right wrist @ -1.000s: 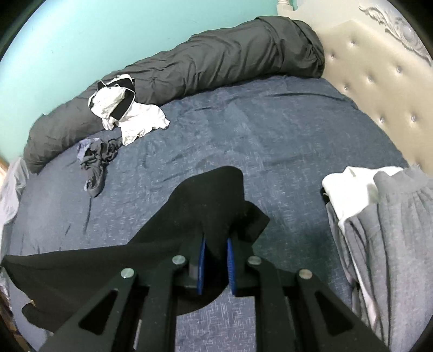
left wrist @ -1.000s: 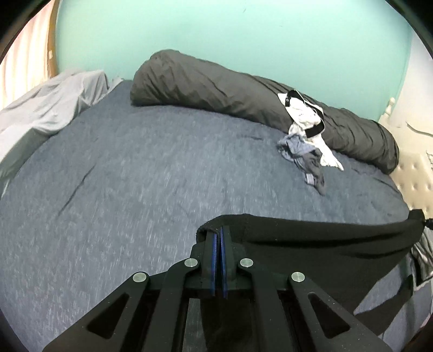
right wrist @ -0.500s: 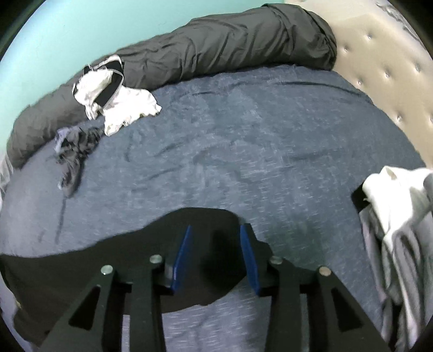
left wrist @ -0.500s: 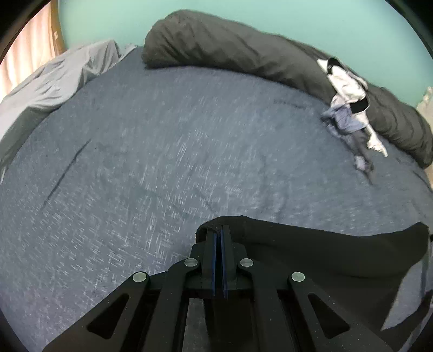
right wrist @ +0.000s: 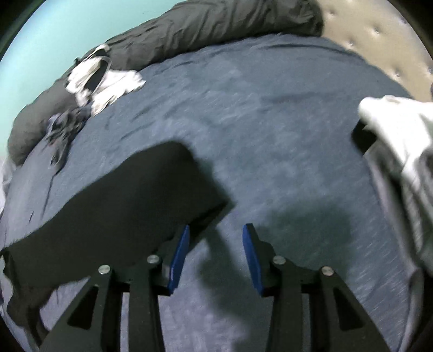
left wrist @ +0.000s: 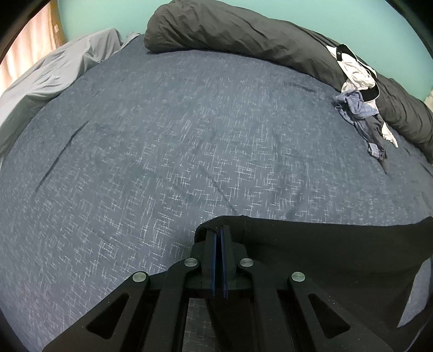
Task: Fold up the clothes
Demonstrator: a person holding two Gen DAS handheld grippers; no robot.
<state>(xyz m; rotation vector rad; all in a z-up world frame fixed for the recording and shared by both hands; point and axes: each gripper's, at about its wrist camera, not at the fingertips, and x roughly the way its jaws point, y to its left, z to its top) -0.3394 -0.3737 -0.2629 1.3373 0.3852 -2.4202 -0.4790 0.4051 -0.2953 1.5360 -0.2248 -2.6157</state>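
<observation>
Left wrist view: your left gripper [left wrist: 218, 238] has its jaws pressed together on the edge of the black garment [left wrist: 311, 249], pinching a corner of it low over the bed. The black cloth runs off to the right from the pinch and lies on the blue bedspread [left wrist: 167, 151]. Past it, open bedspread, then a small pile of blue and white clothes [left wrist: 360, 105] at the far right, leaning on the long dark grey rolled duvet [left wrist: 243, 32] against the teal wall [left wrist: 102, 16]. Grey sheet [left wrist: 54, 73] bunched at far left.

Right wrist view (blurred): your right gripper [right wrist: 215, 251] has its jaws spread and they have just been opening; nothing sits between the blue pads [right wrist: 180, 251], only bare bedspread [right wrist: 270, 135]. The black garment [right wrist: 130, 205] lies flat just left of the left finger, its corner touching or just beside that finger; can't tell which. To the right, a heap of white and grey clothes [right wrist: 395, 127]. Farther back, the white and blue pile [right wrist: 100, 78], the duvet roll [right wrist: 216, 24], and a tufted headboard [right wrist: 379, 35] at top right.
</observation>
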